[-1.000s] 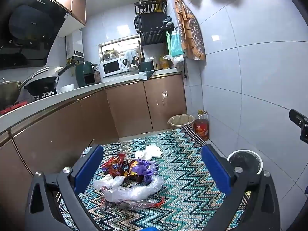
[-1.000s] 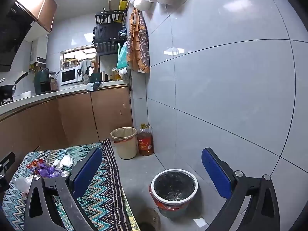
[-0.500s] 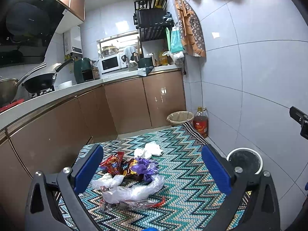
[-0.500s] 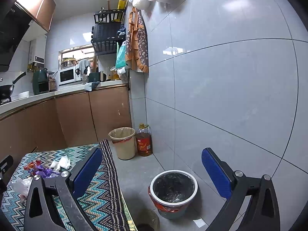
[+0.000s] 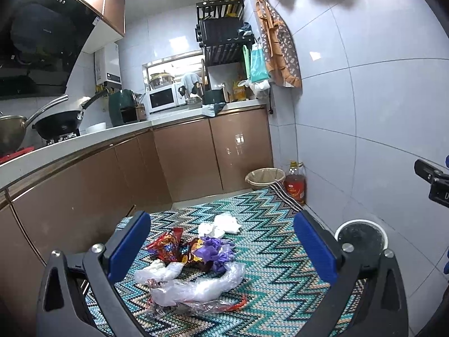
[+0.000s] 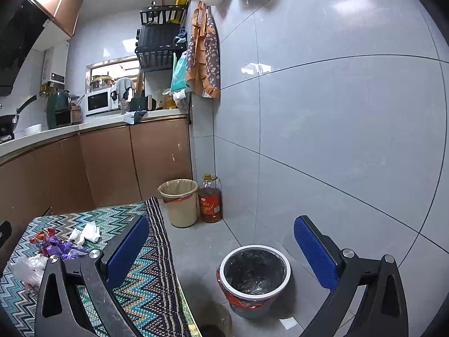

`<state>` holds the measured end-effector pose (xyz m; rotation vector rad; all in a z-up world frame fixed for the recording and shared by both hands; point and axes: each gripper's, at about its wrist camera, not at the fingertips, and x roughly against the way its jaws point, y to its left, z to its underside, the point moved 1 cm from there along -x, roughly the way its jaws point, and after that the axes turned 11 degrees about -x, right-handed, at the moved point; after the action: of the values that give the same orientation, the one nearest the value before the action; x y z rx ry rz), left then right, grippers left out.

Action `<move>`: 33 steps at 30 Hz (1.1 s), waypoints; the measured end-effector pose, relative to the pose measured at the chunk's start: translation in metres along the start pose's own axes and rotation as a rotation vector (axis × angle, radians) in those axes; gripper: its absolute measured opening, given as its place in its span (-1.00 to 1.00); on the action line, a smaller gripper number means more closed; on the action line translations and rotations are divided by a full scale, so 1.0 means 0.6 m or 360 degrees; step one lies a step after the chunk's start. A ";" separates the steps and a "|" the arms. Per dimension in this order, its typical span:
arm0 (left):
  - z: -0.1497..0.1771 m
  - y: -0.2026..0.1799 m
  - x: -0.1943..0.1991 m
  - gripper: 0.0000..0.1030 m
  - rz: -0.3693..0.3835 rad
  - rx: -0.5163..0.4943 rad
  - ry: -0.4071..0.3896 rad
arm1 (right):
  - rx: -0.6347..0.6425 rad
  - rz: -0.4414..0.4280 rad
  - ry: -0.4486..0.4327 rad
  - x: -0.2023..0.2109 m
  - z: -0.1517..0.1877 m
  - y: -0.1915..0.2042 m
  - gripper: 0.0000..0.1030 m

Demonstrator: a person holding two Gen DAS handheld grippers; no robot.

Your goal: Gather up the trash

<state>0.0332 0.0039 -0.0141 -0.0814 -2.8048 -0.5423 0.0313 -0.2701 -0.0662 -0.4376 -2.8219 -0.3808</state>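
Note:
A heap of trash lies on a zigzag-patterned cloth (image 5: 269, 255): a red snack wrapper (image 5: 165, 245), a purple crumpled bag (image 5: 214, 250), clear plastic bags (image 5: 196, 283) and white tissues (image 5: 221, 224). My left gripper (image 5: 221, 244) is open and empty, held above and in front of the heap. My right gripper (image 6: 221, 250) is open and empty above the floor, over a white-rimmed bin with a black liner (image 6: 254, 278). The heap also shows at the left of the right wrist view (image 6: 56, 245).
A beige bin (image 6: 179, 202) and an oil bottle (image 6: 210, 200) stand on the floor by the brown cabinets (image 5: 196, 157). The black-lined bin (image 5: 360, 237) sits right of the cloth by the tiled wall. The counter holds a wok (image 5: 59, 125) and a microwave (image 5: 162, 99).
Both views have shifted slightly: the trash heap and the bins sit a little lower in frame. Both grippers stay open and empty.

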 end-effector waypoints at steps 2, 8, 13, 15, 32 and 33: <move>0.001 0.000 -0.003 0.99 -0.0015 -0.0004 -0.0001 | 0.0007 -0.0002 0.0005 -0.006 0.004 0.005 1.00; 0.003 0.013 -0.009 0.99 -0.0071 0.0025 -0.0028 | 0.0017 0.0005 0.0020 -0.023 0.013 0.011 1.00; 0.005 0.022 -0.016 0.99 -0.0084 0.0039 -0.0038 | 0.0022 0.0026 0.0041 -0.033 0.020 0.012 1.00; 0.005 0.022 -0.017 0.99 -0.0081 0.0042 -0.0039 | 0.0027 0.0028 0.0045 -0.034 0.021 0.012 1.00; 0.014 0.043 -0.013 0.99 -0.0021 0.0141 0.0020 | 0.0045 0.0022 0.0028 -0.019 0.022 0.010 1.00; 0.013 0.045 -0.011 0.99 -0.0029 0.0143 0.0017 | 0.0046 0.0018 0.0023 -0.019 0.020 0.010 1.00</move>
<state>0.0404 0.0320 -0.0132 -0.0342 -2.8174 -0.4184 0.0409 -0.2638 -0.0796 -0.4423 -2.8059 -0.3393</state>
